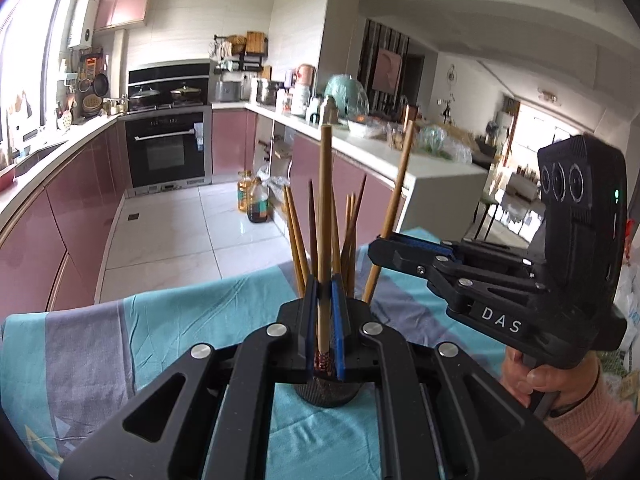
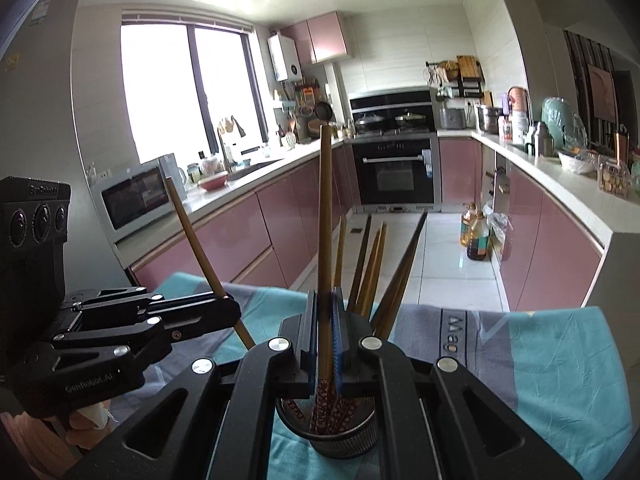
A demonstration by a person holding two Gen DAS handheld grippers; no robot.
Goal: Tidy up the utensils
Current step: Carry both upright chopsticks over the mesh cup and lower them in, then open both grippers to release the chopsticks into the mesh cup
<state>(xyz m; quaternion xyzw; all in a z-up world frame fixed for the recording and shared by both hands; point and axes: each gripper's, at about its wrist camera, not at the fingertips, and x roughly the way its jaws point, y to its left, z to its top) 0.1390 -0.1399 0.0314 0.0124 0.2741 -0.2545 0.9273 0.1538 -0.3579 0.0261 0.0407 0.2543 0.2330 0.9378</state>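
A black mesh utensil cup (image 1: 327, 394) stands on the blue-and-grey cloth (image 1: 180, 320) and holds several wooden chopsticks (image 1: 298, 236). My left gripper (image 1: 325, 320) is shut on one upright chopstick (image 1: 325, 200) whose patterned end is in the cup. My right gripper (image 1: 384, 246) comes in from the right and is shut on a slanted chopstick (image 1: 394, 200) beside the cup. In the right wrist view my right gripper (image 2: 325, 336) pinches its chopstick (image 2: 326, 220) above the cup (image 2: 340, 436), and the left gripper (image 2: 224, 314) holds its chopstick (image 2: 196, 240) at the left.
The cloth-covered table (image 2: 560, 360) ends just beyond the cup, with tiled kitchen floor (image 1: 168, 232) behind. Pink cabinets and counters line both sides. Oil bottles (image 1: 252, 200) stand on the floor by the right counter (image 1: 440, 168).
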